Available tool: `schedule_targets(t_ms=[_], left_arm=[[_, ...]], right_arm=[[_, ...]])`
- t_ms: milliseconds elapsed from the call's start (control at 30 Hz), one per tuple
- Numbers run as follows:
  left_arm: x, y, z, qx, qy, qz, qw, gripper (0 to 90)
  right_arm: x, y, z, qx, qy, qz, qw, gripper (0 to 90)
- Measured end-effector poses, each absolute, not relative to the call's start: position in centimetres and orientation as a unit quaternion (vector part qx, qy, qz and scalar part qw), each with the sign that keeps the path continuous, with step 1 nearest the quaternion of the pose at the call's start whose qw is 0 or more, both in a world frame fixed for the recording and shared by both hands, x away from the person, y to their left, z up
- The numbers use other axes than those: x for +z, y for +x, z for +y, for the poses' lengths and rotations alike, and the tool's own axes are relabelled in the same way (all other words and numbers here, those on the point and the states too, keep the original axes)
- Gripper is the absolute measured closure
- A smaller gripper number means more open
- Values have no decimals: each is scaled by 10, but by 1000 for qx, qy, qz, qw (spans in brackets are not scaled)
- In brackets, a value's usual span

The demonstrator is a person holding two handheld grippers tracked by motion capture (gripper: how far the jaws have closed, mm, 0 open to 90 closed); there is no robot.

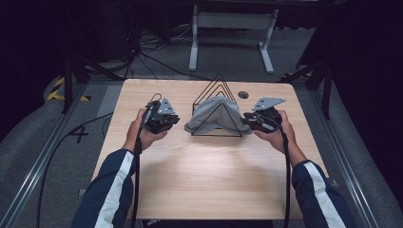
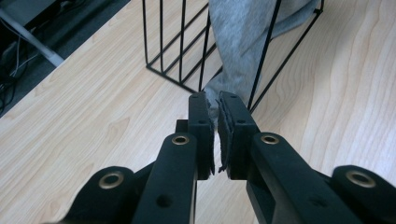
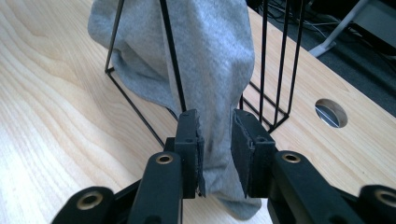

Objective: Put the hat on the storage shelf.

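A grey cloth (image 1: pixel 214 114) is draped over a black wire rack (image 1: pixel 219 77) of triangular loops standing at the far middle of the wooden table (image 1: pixel 209 180). My left gripper (image 1: pixel 173 118) sits just left of the cloth's left end. In the left gripper view its jaws (image 2: pixel 217 100) are together, and the cloth (image 2: pixel 238 46) hangs down the rack (image 2: pixel 182 46) right at their tips. My right gripper (image 1: pixel 247 119) is at the cloth's right end. In the right gripper view it (image 3: pixel 217 119) stands open, with the hanging cloth (image 3: pixel 210 56) running between its pads beside the rack's wires (image 3: pixel 281 60).
A round cable hole (image 1: pixel 243 94) lies in the table behind the rack on the right, also seen in the right gripper view as the hole (image 3: pixel 330 112). Bare wood spreads across the near half. A white metal stand (image 1: pixel 233 21) and cables are on the floor beyond the far edge.
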State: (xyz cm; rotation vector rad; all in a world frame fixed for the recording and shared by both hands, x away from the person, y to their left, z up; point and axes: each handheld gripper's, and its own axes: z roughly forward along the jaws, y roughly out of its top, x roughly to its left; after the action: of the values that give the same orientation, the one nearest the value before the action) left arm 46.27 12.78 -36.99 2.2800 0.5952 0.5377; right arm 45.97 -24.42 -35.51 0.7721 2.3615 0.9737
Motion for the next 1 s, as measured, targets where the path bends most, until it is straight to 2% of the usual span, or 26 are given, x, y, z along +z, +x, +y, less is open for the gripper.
schedule_targets(t_ms=[600, 1000], left_arm=[[-373, 430, 166, 215, 891, 227, 329, 815], [-389, 407, 190, 207, 898, 230, 312, 787]], right_arm=[[-351, 439, -261, 335, 281, 867, 238, 670], [-364, 417, -281, 327, 275, 873, 235, 620]])
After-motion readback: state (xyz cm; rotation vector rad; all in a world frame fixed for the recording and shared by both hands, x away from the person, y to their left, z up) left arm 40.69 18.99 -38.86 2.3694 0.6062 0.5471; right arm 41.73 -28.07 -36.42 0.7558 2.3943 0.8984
